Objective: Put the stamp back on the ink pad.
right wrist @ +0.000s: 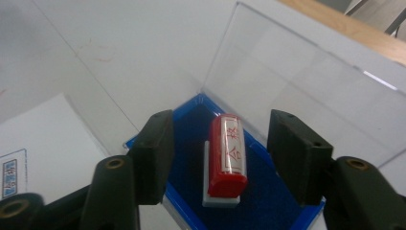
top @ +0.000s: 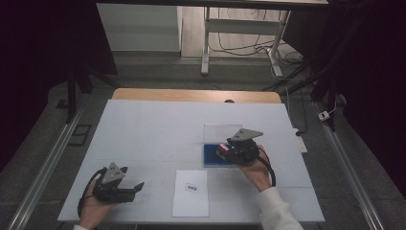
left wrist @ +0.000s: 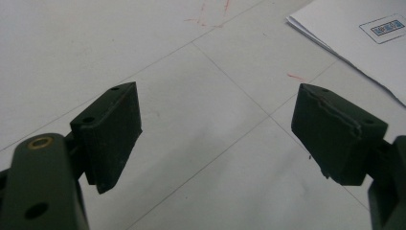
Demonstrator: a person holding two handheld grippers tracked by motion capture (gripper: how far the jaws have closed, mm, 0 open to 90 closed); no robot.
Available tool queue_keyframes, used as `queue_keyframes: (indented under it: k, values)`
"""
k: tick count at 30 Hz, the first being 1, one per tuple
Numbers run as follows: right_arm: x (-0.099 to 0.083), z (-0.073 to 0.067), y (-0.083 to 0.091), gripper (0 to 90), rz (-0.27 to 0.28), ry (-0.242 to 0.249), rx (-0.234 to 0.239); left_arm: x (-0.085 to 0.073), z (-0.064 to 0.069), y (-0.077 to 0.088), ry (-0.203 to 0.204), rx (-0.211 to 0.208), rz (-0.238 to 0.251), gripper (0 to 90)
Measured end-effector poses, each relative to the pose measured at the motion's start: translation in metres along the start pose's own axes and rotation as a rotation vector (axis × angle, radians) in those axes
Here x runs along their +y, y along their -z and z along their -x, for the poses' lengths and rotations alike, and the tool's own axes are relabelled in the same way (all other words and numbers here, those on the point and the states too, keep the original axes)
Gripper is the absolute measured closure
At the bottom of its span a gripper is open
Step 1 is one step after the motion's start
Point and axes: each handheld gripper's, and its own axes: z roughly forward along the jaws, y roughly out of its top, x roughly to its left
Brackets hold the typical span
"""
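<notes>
A red stamp [right wrist: 228,160] with characters on its side lies on a white base inside a shallow blue box [right wrist: 273,203]. The box's clear lid [right wrist: 297,81] stands open behind it. My right gripper [right wrist: 227,143] is open, its jaws on either side of the stamp with a gap on each side. In the high view the right gripper [top: 226,150] sits over the blue box [top: 209,156] at centre right. My left gripper [top: 137,189] rests low at the front left, open, and nothing is between its jaws [left wrist: 215,134].
A white sheet of paper [top: 190,192] with a small printed label lies at the front middle of the white table [top: 153,124]. Its corner appears in the left gripper view [left wrist: 364,43]. A wooden edge [top: 191,95] runs along the table's far side.
</notes>
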Motion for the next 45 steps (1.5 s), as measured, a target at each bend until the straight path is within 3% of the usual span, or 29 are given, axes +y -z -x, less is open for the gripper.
queue_keyframes:
  k: [5,10,22,31,37,45]
  values:
    - [-0.008,-0.001,0.015,36.0,0.044,0.011,-0.027,0.000,0.000,0.000,0.002,-0.003,0.001,17.8]
    - [-0.018,0.002,0.027,35.4,0.079,-0.010,-0.029,0.000,0.001,0.000,0.004,-0.003,0.005,17.7]
    - [-0.049,0.008,0.059,35.3,0.115,-0.051,-0.041,-0.001,0.004,0.001,0.007,-0.010,0.006,17.6]
    - [-0.085,0.009,0.084,35.4,0.091,-0.067,-0.072,-0.001,0.004,0.002,0.011,-0.010,0.010,17.6]
    - [-0.108,0.012,0.097,35.5,0.081,-0.099,-0.054,-0.001,0.004,0.001,0.010,-0.011,0.010,17.6]
    - [-0.117,0.013,0.096,35.8,0.069,-0.097,-0.045,0.000,0.005,0.002,0.007,-0.008,0.021,17.6]
